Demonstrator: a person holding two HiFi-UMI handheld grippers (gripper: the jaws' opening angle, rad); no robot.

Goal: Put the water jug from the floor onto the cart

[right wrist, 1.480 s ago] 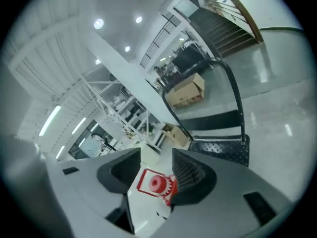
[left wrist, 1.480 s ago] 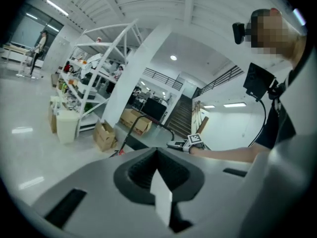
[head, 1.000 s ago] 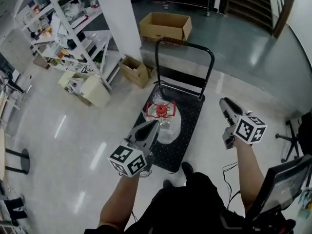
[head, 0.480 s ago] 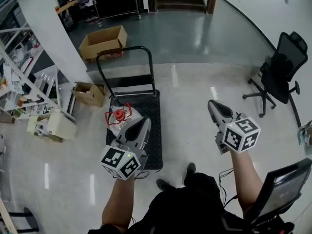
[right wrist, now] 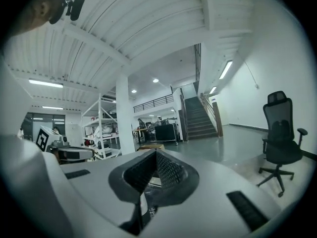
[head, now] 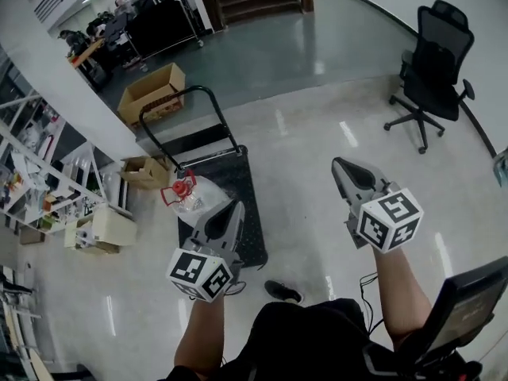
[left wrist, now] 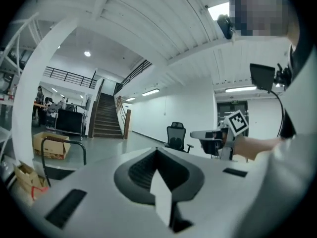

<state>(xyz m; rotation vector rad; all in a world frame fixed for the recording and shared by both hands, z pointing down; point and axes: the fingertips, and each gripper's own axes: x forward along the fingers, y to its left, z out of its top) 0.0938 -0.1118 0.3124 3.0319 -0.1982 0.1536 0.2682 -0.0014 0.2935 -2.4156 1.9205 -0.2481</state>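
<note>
Two tools: left tool (head: pixel 234 206) and right tool (head: pixel 337 163), both clenched on nothing (held side by side, well apart).
Jug (head: pixel 193 199): red-topped, on the cart (head: pixel 242 179) at its left edge, just beyond the left tool.
Chair (head: pixel 432 78): well right of the cart.

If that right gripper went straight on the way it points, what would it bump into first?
Nothing near: the right gripper faces open floor. Far ahead in its line stands the cardboard box, though depth is hard to judge.
</note>
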